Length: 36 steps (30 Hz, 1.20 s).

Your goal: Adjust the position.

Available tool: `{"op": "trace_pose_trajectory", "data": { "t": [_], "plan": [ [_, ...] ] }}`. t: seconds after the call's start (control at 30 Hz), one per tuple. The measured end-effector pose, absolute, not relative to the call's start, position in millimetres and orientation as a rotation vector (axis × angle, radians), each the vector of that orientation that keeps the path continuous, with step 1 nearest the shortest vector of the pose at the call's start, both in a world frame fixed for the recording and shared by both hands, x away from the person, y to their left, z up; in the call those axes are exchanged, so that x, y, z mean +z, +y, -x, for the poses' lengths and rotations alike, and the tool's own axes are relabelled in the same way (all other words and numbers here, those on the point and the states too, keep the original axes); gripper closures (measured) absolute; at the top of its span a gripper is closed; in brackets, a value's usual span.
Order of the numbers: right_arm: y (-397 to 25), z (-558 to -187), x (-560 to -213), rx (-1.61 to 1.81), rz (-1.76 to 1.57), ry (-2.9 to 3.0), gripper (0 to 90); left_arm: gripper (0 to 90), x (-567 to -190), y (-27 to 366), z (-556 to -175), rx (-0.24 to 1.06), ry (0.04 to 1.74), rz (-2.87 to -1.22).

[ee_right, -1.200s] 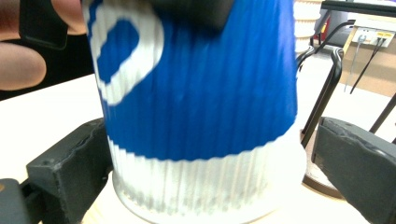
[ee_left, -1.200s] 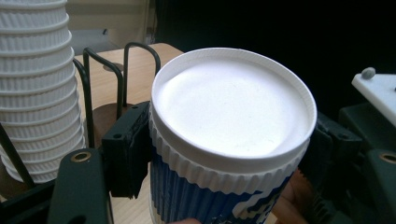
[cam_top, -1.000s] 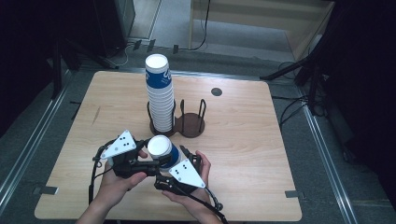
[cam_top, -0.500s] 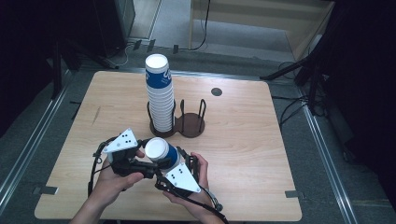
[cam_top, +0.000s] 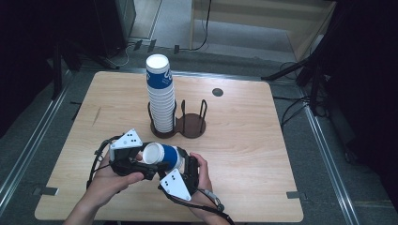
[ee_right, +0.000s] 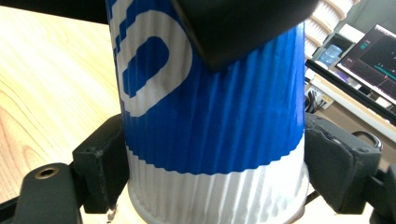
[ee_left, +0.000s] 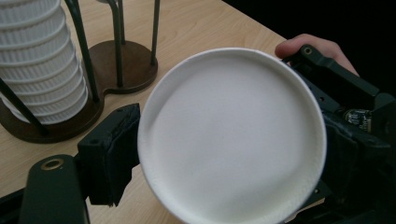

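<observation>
One cup (cam_top: 162, 155), on its side above the table's (cam_top: 244, 140) near edge, clamped by both my grippers: left (cam_top: 141, 159), right (cam_top: 180, 161). One cup stack (cam_top: 160, 96) in one two-ring holder (cam_top: 191, 125).

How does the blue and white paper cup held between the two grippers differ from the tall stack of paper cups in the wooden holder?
The single blue and white paper cup lies tilted on its side above the table, while the tall stack of paper cups stands upright in the dark wooden two-ring holder. The single cup is gripped by the right gripper near its white end, with the left gripper at it too; the stack is untouched. Both share the ribbed blue and white design.
</observation>
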State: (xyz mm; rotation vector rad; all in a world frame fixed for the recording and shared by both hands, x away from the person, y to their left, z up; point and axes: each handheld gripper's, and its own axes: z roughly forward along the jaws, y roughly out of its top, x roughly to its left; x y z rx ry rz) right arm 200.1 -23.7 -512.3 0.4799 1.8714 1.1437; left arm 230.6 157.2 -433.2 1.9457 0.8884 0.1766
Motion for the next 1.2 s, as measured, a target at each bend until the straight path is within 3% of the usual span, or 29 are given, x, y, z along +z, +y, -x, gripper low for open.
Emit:
{"op": "trace_pose_trajectory", "data": {
  "t": [0.57,0.77,1.0,1.2],
  "plan": [
    [-26,-201,-514,1.120,-0.432,1.870,16.0,24.5,-437,159,-233,0.133,0.872,-1.952],
    [-26,-202,-513,1.123,-0.442,1.881,12.2,26.2,-439,160,-234,0.114,0.869,-1.940],
    [-28,-202,-511,1.143,-0.438,1.879,2.9,26.7,-440,162,-233,0.165,0.864,-1.920],
    [-31,-202,-507,1.158,-0.459,1.873,0.0,26.8,-440,168,-232,0.223,0.882,-1.838]
  ]
}}
